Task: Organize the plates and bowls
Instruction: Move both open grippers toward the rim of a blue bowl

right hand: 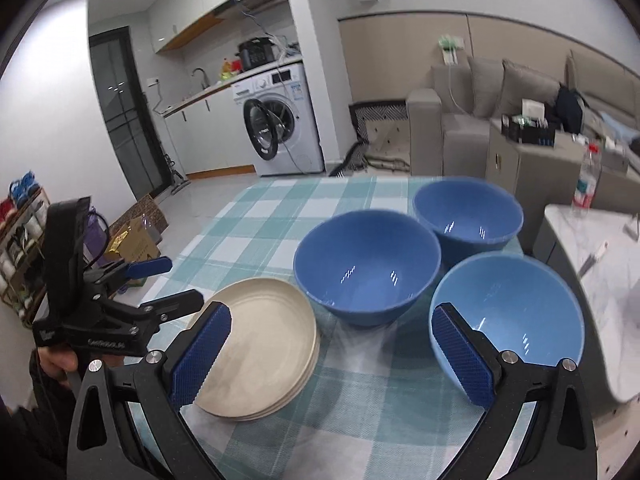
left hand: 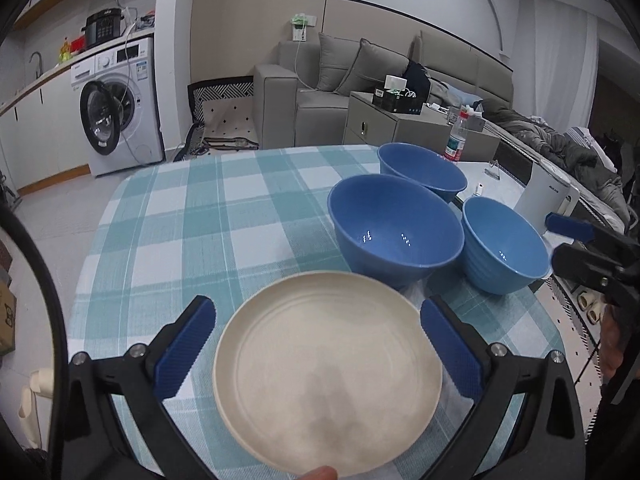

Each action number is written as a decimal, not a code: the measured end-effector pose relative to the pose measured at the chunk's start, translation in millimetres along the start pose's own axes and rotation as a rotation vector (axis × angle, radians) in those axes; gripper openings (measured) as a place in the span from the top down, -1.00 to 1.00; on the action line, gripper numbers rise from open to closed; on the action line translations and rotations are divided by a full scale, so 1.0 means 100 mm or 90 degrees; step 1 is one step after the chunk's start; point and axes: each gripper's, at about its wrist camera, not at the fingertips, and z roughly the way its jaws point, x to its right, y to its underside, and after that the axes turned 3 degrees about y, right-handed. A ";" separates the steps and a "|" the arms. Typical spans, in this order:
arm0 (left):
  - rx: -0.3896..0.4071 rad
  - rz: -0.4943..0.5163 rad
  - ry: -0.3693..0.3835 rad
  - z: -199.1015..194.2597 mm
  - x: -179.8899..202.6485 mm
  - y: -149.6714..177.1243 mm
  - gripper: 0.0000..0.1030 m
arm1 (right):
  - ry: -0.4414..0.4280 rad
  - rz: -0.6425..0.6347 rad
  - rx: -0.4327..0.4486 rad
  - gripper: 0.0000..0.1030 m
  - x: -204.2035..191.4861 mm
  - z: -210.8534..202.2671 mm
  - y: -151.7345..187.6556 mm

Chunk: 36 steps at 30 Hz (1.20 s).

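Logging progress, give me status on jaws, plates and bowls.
Left gripper open above plate stack. Right gripper open, empty. Three blue bowls separate, unstacked. Nothing blocking.

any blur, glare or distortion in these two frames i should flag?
Left wrist view: strong fisheye bending with dark corner vignette; cream plate stack close to the lens and soft; small light glints inside the dark blue bowl. Right wrist view: same bending; slight motion smear on the light blue bowl rim and the marble side table; both grippers' jaws open.

Home — sofa (left hand: 320,80), washing machine (left hand: 116,108)
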 end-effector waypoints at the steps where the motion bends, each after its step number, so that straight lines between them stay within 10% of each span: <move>1: 0.001 0.007 -0.006 0.02 0.03 -0.04 -1.00 | 0.003 -0.008 0.010 -0.99 0.01 -0.04 -0.01; 36: 0.068 0.040 0.035 0.50 0.45 -0.99 -1.00 | 0.120 0.043 0.021 -0.99 0.92 -0.26 -0.60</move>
